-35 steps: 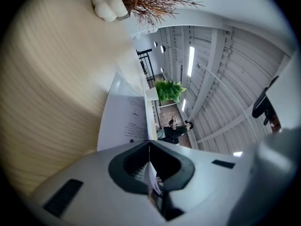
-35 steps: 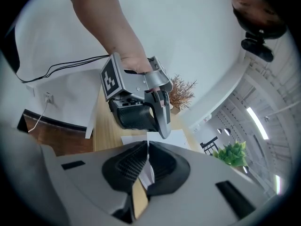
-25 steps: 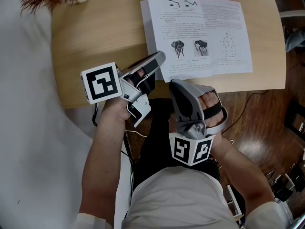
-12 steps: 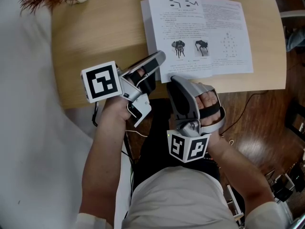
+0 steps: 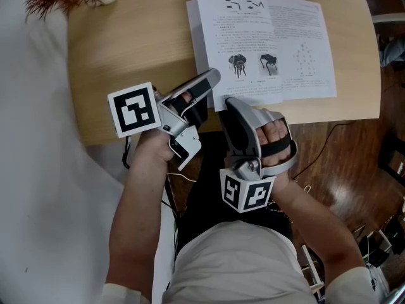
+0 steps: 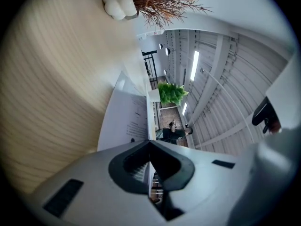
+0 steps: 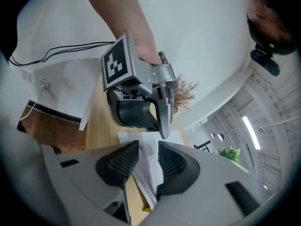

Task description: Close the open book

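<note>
Your right gripper (image 5: 231,103) has just been opening its jaws, and they sit loose around the near page edge of the open book (image 5: 266,43), not pinching it. Your left gripper (image 5: 212,76) is clamped tight and empty, tip beside the left page. The book's lying flat on the wooden table (image 5: 139,49).

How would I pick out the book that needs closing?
Look at the light wooden table. On its right half, as the head view shows it, lies the open book, white pages up. Only it bears printed text and two small dark pictures.
</note>
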`<act>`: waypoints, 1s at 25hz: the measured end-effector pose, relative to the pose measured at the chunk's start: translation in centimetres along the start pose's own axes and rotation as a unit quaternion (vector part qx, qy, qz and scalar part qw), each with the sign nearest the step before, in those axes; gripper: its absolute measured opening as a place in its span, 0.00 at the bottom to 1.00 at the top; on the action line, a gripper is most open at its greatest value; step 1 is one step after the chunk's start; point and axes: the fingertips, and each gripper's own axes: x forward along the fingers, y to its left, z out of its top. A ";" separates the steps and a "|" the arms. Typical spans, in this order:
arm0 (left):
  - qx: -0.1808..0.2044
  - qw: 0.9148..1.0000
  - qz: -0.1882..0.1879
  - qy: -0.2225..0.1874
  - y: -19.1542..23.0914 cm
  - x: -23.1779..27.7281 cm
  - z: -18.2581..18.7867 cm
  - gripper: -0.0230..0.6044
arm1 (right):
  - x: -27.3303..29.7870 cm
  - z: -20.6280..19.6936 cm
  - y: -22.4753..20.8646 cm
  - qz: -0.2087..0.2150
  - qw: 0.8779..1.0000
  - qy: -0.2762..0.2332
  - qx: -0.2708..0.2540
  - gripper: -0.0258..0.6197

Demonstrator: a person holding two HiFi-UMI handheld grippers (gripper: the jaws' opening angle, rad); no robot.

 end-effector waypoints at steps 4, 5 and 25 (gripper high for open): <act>0.009 1.000 0.005 0.000 0.1 0.0 0.1 0.03 | -0.4 0.2 -0.5 -0.003 1.000 -0.014 0.018 0.10; 0.014 1.000 0.006 0.001 0.0 0.0 0.0 0.03 | -0.6 0.2 -0.7 -0.006 1.000 -0.017 0.024 0.08; 0.167 0.982 -0.070 -0.042 -1.7 -3.5 0.1 0.04 | -0.6 -0.1 -2.6 -0.020 0.994 0.007 0.108 0.04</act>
